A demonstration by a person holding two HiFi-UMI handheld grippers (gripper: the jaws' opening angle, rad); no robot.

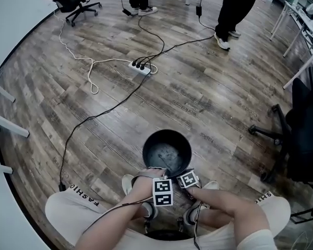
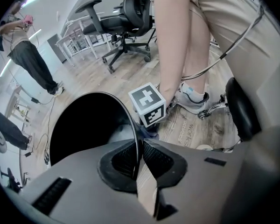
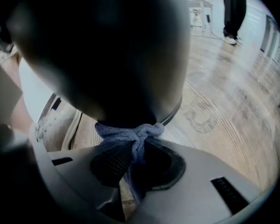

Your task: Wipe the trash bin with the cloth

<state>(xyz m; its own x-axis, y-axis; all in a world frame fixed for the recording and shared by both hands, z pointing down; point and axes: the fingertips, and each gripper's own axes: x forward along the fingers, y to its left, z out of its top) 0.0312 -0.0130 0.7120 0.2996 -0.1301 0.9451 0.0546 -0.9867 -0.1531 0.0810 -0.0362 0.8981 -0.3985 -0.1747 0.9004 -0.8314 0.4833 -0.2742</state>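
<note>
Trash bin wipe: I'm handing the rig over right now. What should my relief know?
Left tool: shut on the rim of the trash bin, steadying it.
Right tool: shut on the bunched cloth, which touches the bin's outer wall.
Bin: upright on the wood floor by the person's shoes.
Done: both grips made, cloth at the bin.
Left: wipe around the wall; how much is already wiped cannot be told.

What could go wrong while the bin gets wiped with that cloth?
The left claw pinches only the thin rim of the trash bin, so a hard wipe could twist it loose or tip it. The cloth sits bunched in the right claw; rubbing might drag it out.
</note>
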